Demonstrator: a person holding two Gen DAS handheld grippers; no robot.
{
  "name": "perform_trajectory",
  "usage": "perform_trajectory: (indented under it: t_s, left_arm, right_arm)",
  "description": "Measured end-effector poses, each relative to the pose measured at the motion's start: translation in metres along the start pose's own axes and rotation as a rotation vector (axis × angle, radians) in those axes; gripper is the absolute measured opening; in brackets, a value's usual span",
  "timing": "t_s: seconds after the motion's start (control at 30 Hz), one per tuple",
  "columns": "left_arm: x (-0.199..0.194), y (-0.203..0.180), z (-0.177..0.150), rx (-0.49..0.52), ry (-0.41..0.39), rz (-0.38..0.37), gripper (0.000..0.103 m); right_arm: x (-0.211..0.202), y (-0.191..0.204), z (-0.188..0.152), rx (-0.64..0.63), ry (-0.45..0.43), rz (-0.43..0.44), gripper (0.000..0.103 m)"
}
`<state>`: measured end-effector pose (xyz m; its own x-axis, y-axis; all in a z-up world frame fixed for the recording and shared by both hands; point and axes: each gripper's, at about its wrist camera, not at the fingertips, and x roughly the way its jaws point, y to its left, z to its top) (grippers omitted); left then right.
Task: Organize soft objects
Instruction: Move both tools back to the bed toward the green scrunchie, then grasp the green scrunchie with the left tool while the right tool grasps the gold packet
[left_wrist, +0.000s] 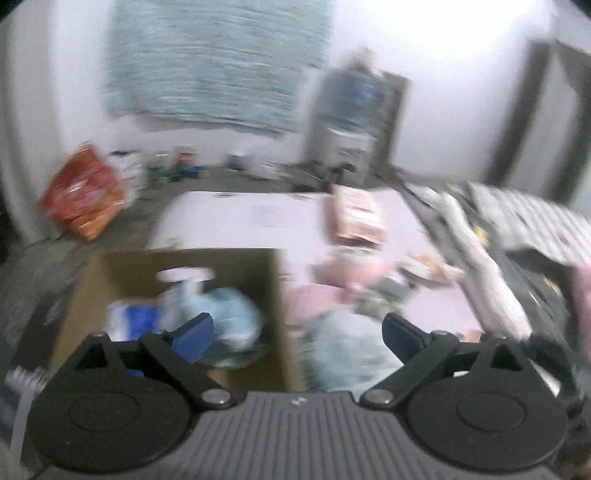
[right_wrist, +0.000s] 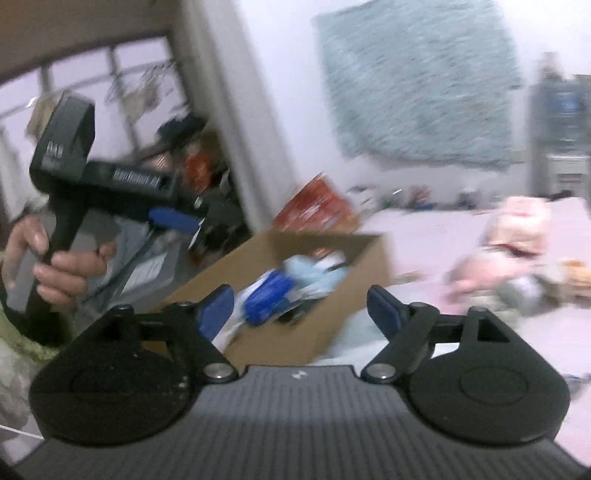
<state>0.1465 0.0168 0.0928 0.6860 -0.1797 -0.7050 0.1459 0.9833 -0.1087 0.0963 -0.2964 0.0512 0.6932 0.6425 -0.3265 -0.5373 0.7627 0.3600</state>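
Item: both tools, my left tool (left_wrist: 297, 330) and right tool (right_wrist: 301, 308), jaws wide, nothing held. Cardboard box (right_wrist: 354, 258) of soft things just ahead-left; loose soft pile (right_wrist: 495, 273) lies farther right on the pink surface (left_wrist: 240, 221), nearer my right tool.

Open left hand-held gripper (left_wrist: 297, 334) above cardboard box (left_wrist: 273, 295).

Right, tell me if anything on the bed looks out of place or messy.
Yes. A loose heap of soft things still lies on the pink sheet, outside the cardboard box, which already holds some blue and white ones. The pictures are too blurred to tell what each one is.
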Motion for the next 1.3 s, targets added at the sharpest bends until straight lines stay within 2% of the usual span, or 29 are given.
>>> perform_trajectory:
  t_s: [0.1,0.2,0.3,0.43,0.63,0.73,0.87,0.9,1.1,1.17,1.3]
  left_arm:
    - [0.036,-0.046,0.015,0.118,0.059,-0.067,0.101]
    - [0.082,-0.084,0.025,0.213,0.127,-0.087,0.101]
    - [0.132,-0.112,0.027,0.281,0.209,-0.081,0.101]
    - [0.196,-0.140,0.024,0.381,0.294,-0.032,0.100]
    - [0.263,-0.158,0.018,0.454,0.416,0.006,0.096]
    - [0.280,-0.162,0.014,0.481,0.454,0.040,0.087]
    - [0.294,-0.161,0.011,0.483,0.498,0.044,0.067]
    - [0.297,-0.161,0.011,0.479,0.505,0.047,0.066]
    - [0.306,-0.155,0.010,0.458,0.539,0.045,0.046]
    - [0.306,-0.152,0.010,0.450,0.543,0.038,0.039]
    - [0.306,-0.148,0.010,0.433,0.553,0.030,0.026]
  right_arm:
    - [-0.027,-0.042,0.008,0.052,-0.062,-0.115,0.082]
    - [-0.043,-0.090,0.015,0.118,-0.088,-0.224,0.082]
    - [-0.040,-0.128,0.020,0.153,-0.079,-0.287,0.082]
    - [-0.010,-0.180,0.025,0.191,-0.019,-0.327,0.082]
    - [0.041,-0.222,0.025,0.179,0.075,-0.310,0.081]
    - [0.067,-0.232,0.027,0.122,0.106,-0.286,0.080]
    - [0.104,-0.242,0.027,0.045,0.181,-0.243,0.074]
    - [0.110,-0.243,0.028,0.033,0.195,-0.238,0.073]
    - [0.155,-0.254,0.023,-0.057,0.293,-0.257,0.061]
    - [0.165,-0.259,0.020,-0.060,0.320,-0.257,0.054]
    - [0.175,-0.261,0.010,-0.065,0.358,-0.253,0.049]
